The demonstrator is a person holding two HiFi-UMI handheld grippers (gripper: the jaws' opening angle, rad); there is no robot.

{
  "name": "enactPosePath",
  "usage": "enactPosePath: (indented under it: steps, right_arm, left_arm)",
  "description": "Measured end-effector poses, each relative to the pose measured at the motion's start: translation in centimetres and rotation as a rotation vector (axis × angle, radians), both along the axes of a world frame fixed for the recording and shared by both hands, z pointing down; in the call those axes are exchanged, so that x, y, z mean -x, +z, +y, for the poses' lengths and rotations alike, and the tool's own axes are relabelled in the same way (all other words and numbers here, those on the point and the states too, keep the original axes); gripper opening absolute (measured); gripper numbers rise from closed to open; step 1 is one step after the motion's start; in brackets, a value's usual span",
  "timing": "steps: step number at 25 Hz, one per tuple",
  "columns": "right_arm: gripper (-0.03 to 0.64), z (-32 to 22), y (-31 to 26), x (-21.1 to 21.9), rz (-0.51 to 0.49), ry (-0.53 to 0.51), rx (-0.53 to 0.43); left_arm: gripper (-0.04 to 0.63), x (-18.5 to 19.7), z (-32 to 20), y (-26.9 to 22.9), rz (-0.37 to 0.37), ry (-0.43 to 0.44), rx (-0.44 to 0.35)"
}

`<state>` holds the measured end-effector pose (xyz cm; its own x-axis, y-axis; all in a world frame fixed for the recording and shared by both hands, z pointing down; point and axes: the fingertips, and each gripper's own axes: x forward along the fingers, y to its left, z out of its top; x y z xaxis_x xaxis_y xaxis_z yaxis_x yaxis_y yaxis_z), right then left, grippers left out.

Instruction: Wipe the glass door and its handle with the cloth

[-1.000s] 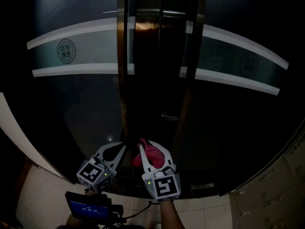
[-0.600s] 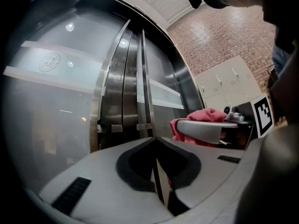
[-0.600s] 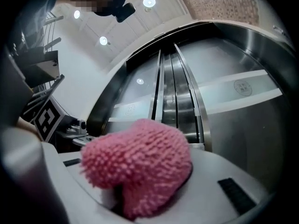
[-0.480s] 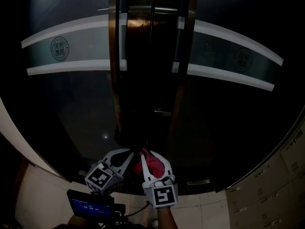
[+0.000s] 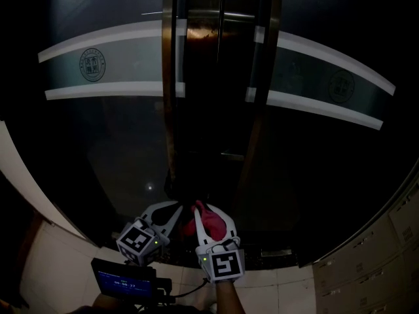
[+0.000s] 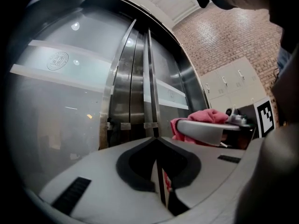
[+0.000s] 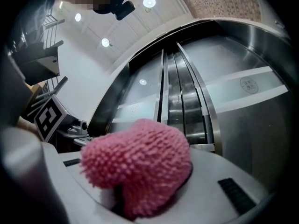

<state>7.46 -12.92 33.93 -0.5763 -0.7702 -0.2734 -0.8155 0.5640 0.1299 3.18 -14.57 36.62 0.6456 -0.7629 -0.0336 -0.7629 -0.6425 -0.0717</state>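
Two dark glass doors (image 5: 111, 149) with frosted bands meet at tall vertical metal bars (image 5: 175, 110) in the middle of the head view. Low in front of that seam, my right gripper (image 5: 200, 208) is shut on a pink fluffy cloth (image 5: 208, 220), which fills its jaws in the right gripper view (image 7: 140, 162). The cloth hangs just short of the door's lower part; contact cannot be told. My left gripper (image 5: 171, 209) stays close beside it on the left, shut with its tips together and nothing held (image 6: 156, 140). The left gripper view also shows the cloth (image 6: 198, 120).
A pale tiled floor (image 5: 59, 260) runs along the door's base. White cabinets (image 5: 380, 260) stand at the right, before a brick wall (image 6: 219, 45). A small device with a lit screen (image 5: 121, 283) sits below the left gripper. The door frame's bars (image 5: 262, 97) rise right of the seam.
Both grippers sit slightly lower in the head view than a second ago. The view swung a little left and back. The cloth stays in the right gripper.
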Motion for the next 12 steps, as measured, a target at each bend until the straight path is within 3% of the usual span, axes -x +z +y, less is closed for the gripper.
enactPosePath:
  steps: [5, 12]
  right_arm:
    - [0.060, -2.8, -1.8, 2.2, 0.016, -0.040, -0.007]
    - [0.060, -10.8, -10.7, 6.3, -0.006, -0.103, -0.134]
  left_arm:
    - [0.003, 2.3, -1.0, -0.1, 0.007, -0.041, 0.001]
    - [0.003, 6.1, -1.6, -0.4, 0.003, -0.079, -0.015]
